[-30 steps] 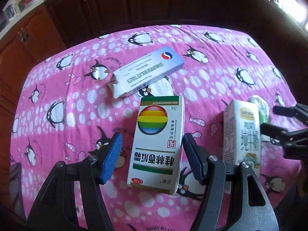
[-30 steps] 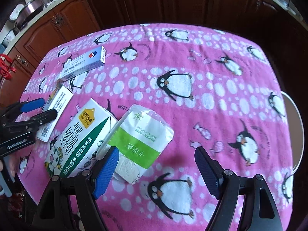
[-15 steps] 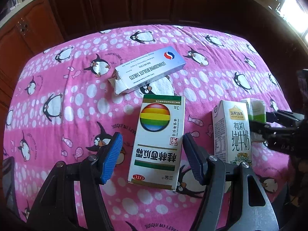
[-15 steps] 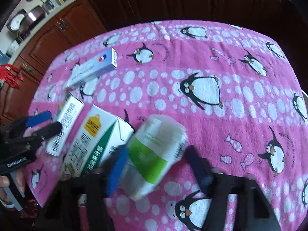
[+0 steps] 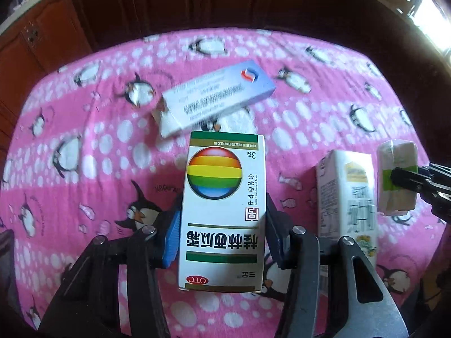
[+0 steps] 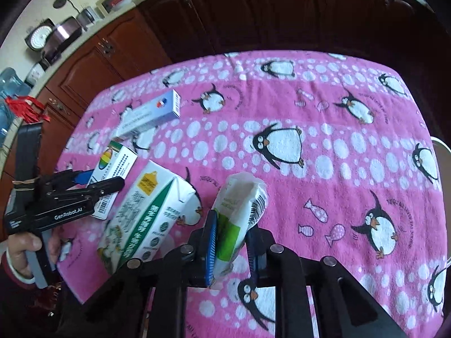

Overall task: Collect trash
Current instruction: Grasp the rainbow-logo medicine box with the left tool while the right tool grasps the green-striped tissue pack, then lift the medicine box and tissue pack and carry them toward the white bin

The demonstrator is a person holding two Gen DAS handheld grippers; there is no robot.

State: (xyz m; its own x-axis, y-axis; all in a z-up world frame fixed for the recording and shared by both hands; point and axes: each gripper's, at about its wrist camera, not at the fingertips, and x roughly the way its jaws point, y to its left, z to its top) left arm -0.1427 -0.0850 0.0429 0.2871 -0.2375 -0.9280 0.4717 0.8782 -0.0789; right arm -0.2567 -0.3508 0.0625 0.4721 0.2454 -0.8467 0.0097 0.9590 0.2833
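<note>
While both grippers now clamp something, nothing has left the table cloth [image 5: 84, 146] area yet. Lower centre of the left wrist view: left gripper [image 5: 222, 233] closed on the medicine box [image 5: 224, 205], blue pads pressed to its two long sides. A second ago those fingers stood apart either side of the box, which lay flat; half a second ago the same. So the left grasp is new.

Lower centre of the right wrist view: right gripper [image 6: 232, 242] closed on the tissue pack [image 6: 239, 214], pack tilted up and apparently off the cloth. A second ago the pack lay flat between spread fingers; half a second ago it was already pinched, blurred. Right grasp is the older one, and the pack now sits higher and steeper.

Right of the box, mid-frame: milk carton [image 5: 346, 194] lying on the cloth, untouched, beside the raised pack. Further up, upper centre: long blue-white box [image 5: 217, 98], one flap open, on the cloth, not moved.

Judgement: two of four items in hand, two left. No bin visible in either view, so drop-off place unknown. Pack is soft and may slip.
</note>
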